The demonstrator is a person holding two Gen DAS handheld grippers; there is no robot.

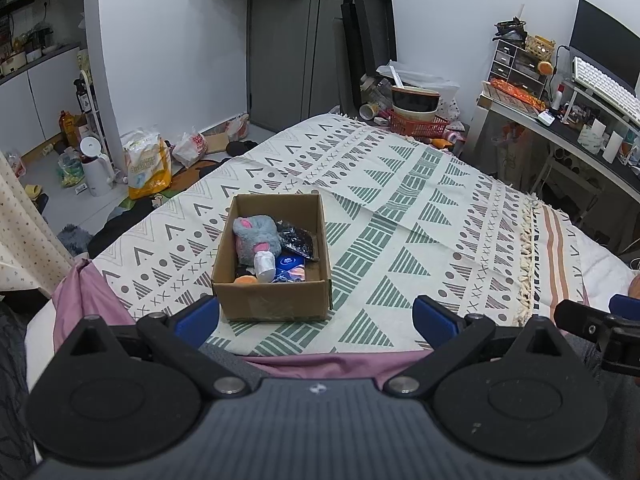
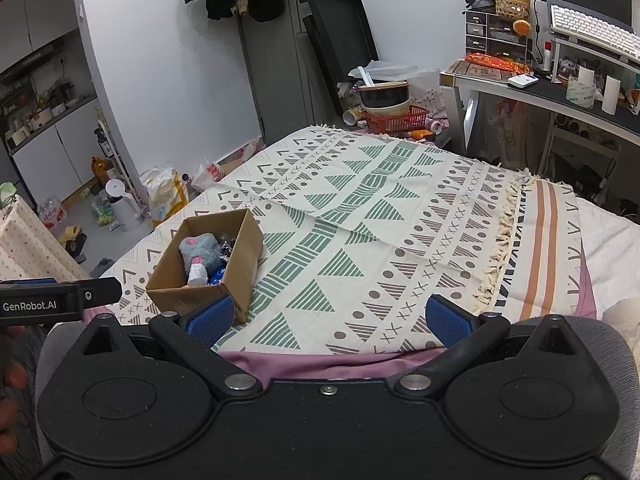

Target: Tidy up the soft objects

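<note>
A cardboard box (image 1: 276, 302) (image 2: 240, 264) stands on the patterned blanket (image 1: 400, 216) (image 2: 360, 216) near the bed's front edge. Inside lie a grey and pink plush toy (image 1: 256, 236) (image 2: 200, 250), a white rolled item (image 1: 265, 265) (image 2: 197, 274), a black pouch (image 1: 298, 240), a blue packet (image 1: 291, 266) and something orange (image 1: 245, 279). My left gripper (image 1: 316, 316) is open, held just in front of the box with nothing between its blue pads. My right gripper (image 2: 330, 318) is also open and empty, to the right of the box over the blanket.
A red basket (image 1: 418, 124) (image 2: 396, 120) with stacked bowls sits past the bed's far edge. A cluttered desk (image 1: 560, 120) (image 2: 560, 92) with a keyboard stands at the right. Bags and a white kettle (image 1: 96, 168) crowd the floor at the left. Purple sheet (image 1: 320, 364) shows at the near edge.
</note>
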